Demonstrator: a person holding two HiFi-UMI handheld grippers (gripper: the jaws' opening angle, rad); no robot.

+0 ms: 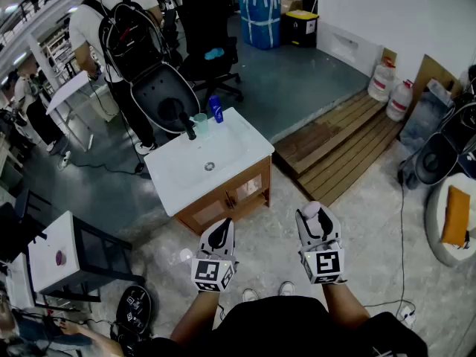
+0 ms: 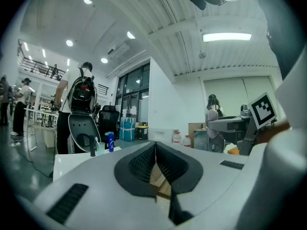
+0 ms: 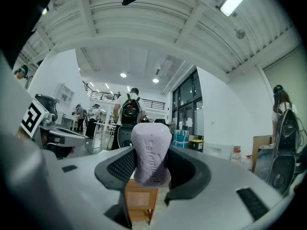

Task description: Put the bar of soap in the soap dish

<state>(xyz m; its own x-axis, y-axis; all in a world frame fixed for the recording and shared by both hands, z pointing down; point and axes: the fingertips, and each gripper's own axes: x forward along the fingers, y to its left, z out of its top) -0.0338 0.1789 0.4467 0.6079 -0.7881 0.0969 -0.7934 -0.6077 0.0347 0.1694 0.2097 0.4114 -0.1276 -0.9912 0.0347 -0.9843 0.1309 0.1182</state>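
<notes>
A pale lilac bar of soap [image 3: 151, 153] stands upright between the pads of my right gripper [image 3: 151, 159], which is shut on it. In the head view its tip [image 1: 312, 210] pokes out of the right gripper [image 1: 316, 219] at the lower middle. My left gripper [image 1: 219, 236] hangs beside it, its pads meeting with nothing between them [image 2: 155, 144]. Both sit short of a white-topped sink cabinet [image 1: 178, 178]. On the cabinet's far edge are a black faucet [image 1: 186, 126], a clear cup [image 1: 199, 123] and a blue bottle [image 1: 216, 108]. I cannot make out a soap dish.
A person with a backpack [image 1: 111, 21] stands behind the sink beside a black office chair [image 1: 210, 50]. A wooden pallet platform [image 1: 343, 143] lies to the right, with plastic jugs [image 1: 391, 89] by the wall. A white side table [image 1: 53, 257] with a small pink object stands at the left.
</notes>
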